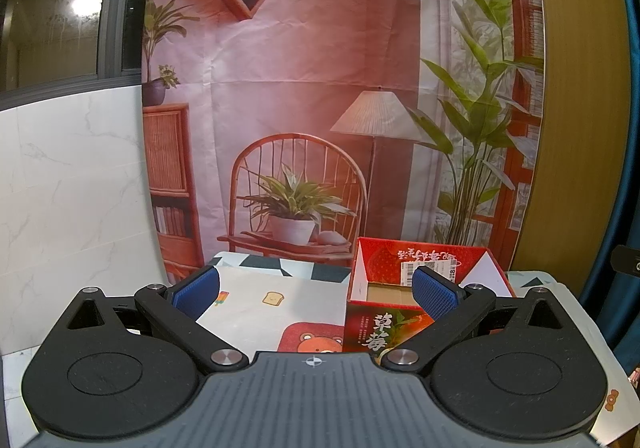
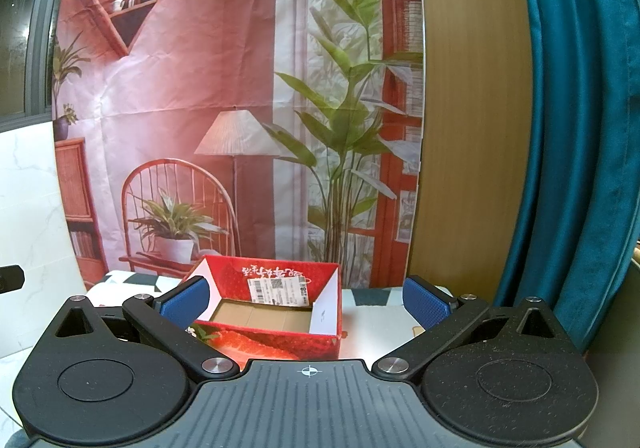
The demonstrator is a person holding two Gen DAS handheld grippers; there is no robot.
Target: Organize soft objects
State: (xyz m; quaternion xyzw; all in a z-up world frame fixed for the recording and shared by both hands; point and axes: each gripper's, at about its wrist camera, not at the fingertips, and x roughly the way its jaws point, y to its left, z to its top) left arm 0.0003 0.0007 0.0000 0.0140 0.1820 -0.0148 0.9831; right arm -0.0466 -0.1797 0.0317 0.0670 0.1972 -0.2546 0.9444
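Note:
An open red cardboard box with strawberry print stands on the table, its brown bottom bare. In the right wrist view the same box sits straight ahead, a white shipping label on its inner back wall. My left gripper is open, its blue pads wide apart, with the box just behind the right pad. My right gripper is open too, its pads spread to either side of the box's front. Nothing is held in either. No soft object shows in either view.
A table mat with cartoon prints, including a bear patch, covers the table. A printed backdrop of a room hangs behind. A wooden panel and teal curtain stand at the right; white marble wall at the left.

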